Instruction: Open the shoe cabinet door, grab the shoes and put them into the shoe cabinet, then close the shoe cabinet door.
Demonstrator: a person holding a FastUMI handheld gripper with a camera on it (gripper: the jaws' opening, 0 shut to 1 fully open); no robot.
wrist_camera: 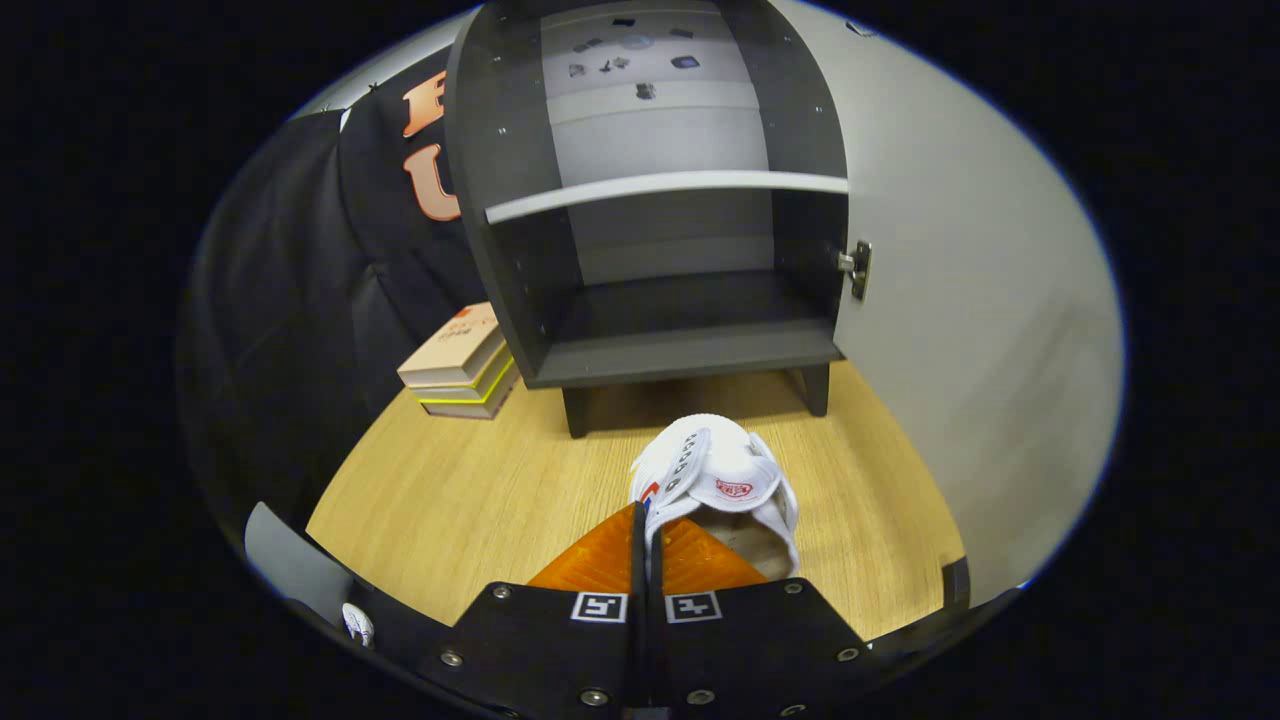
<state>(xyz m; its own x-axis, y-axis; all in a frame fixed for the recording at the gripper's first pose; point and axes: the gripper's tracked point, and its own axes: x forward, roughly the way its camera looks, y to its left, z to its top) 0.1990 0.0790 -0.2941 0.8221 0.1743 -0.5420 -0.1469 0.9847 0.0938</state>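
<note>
One shoe: a white shoe (722, 478) is seen, its heel end toward the camera and partly covered by the fingers; whether a second shoe lies behind it cannot be told.
Hidden parts: the shoe's sole and far side are out of sight; the cabinet's top is cut off; small dark marks on the upper back panel are too blurred to make out.
Gripper: the gripper (642, 530) has its fingers drawn nearly together, only a thin slit between them, and a strip of the shoe's white collar is pinched in that slit, so both fingers press on the shoe.
Shoe position: it sits above the wooden table (450, 490), just ahead of the fingers and in front of the shoe cabinet (660, 340), outside it.
Cabinet: dark, open at the front, with a pale shelf (665, 188) across the middle and a bare lower compartment; its pale door (960, 330) is swung wide to the right on a metal hinge (858, 268).
Writing: a red logo on the shoe's tongue is too small to read.
Beside cabinet: a stack of books (462, 365) lies left of its leg.
</note>
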